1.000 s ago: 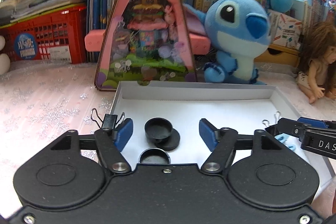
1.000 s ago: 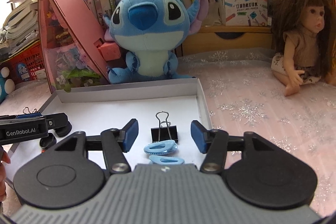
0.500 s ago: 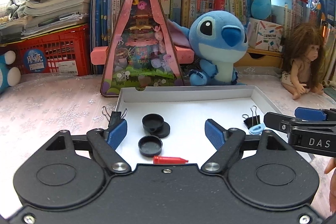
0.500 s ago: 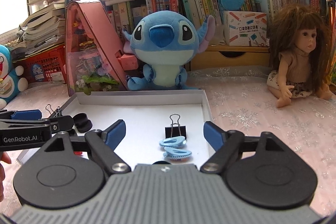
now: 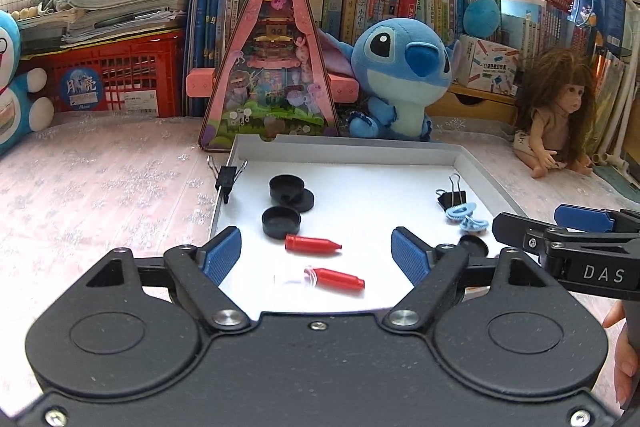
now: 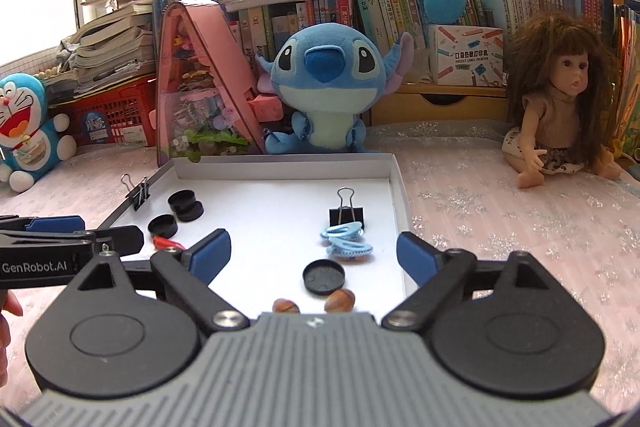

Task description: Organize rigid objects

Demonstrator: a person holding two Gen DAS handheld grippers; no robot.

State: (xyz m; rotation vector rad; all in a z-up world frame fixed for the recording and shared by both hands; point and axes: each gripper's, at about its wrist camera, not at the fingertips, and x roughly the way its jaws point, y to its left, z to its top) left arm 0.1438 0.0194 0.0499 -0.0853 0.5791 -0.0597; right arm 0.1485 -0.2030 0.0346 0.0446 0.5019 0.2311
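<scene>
A white tray (image 5: 348, 143) lies on the pink cloth. It holds black caps (image 5: 286, 187), two red pen caps (image 5: 312, 243), a black binder clip (image 6: 346, 215), blue hair clips (image 6: 346, 241), a flat black lid (image 6: 324, 277) and two brown nuts (image 6: 340, 299). Another binder clip (image 5: 225, 177) sits on the tray's left rim. My left gripper (image 5: 316, 253) hovers open over the tray's near left part, with nothing in it. My right gripper (image 6: 313, 254) hangs over the near right part with its jaws opening, and nothing is between the pads.
Behind the tray stand a pink triangular toy box (image 5: 272, 67) and a blue plush (image 5: 400, 67). A doll (image 5: 560, 115) sits at the right. A red crate (image 5: 116, 79), stacked books and a blue cat plush (image 6: 24, 123) are at the left.
Both grippers have drawn back from the tray and their jaws have widened. The red caps, the flat lid and the nuts have come into view.
</scene>
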